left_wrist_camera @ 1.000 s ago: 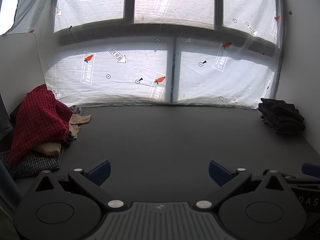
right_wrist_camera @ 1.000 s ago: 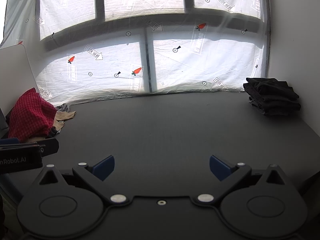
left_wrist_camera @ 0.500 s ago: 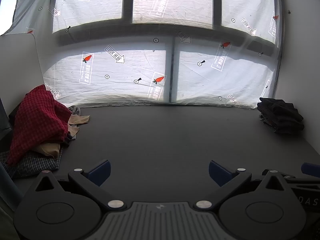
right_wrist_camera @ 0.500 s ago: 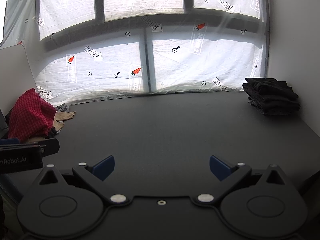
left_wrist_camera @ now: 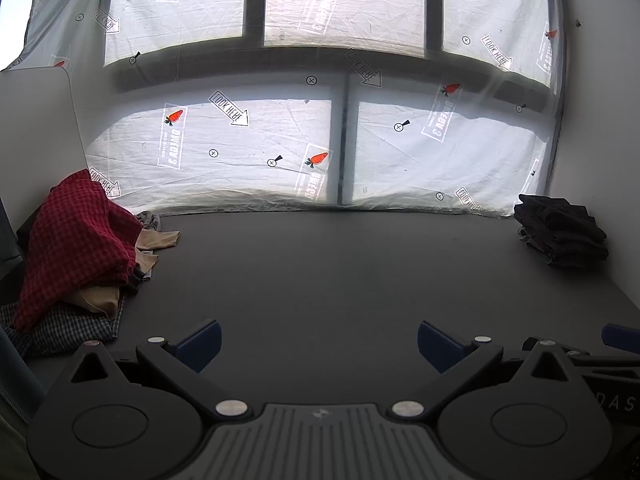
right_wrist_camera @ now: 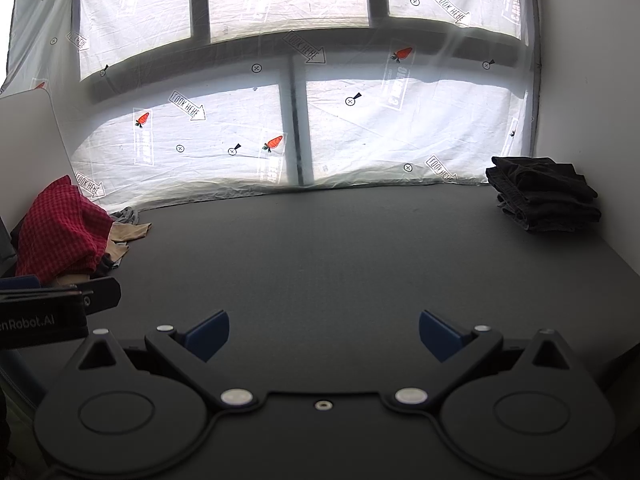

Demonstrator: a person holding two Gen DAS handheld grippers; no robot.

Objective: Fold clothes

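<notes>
The left wrist view takes in the whole unfolded heap at the left edge of the dark table (left_wrist_camera: 340, 280): a red checked garment (left_wrist_camera: 76, 244) draped on top, a tan piece (left_wrist_camera: 158, 238) poking out toward the table's middle, and a blue-and-white plaid garment (left_wrist_camera: 68, 330) spread at the heap's near end. The right wrist view shows the red checked garment (right_wrist_camera: 60, 236) and the tan piece (right_wrist_camera: 130, 232), but the plaid one is hidden there behind the left gripper's black body, whose side reads "nRobot.AI". In the left wrist view the neighbouring right gripper shows only as a sliver at the right edge, lettered "DAS".

The left gripper (left_wrist_camera: 318, 340) hovers over bare table with its blue-tipped fingers (left_wrist_camera: 200, 340) spread wide, grasping nothing. The right gripper (right_wrist_camera: 324, 334) is likewise released, its fingers (right_wrist_camera: 208, 330) far apart above the table (right_wrist_camera: 340, 264).

A stack of folded dark clothes (left_wrist_camera: 560, 230) sits at the table's far right corner against the white wall; the right wrist view (right_wrist_camera: 540, 200) shows its layered edges more plainly.

Behind the table a translucent plastic sheet (left_wrist_camera: 280, 140) covers the window, printed with carrots, crossed circles, arrows reading "LOOK HERE", and mirrored boxed text I cannot read surely.
</notes>
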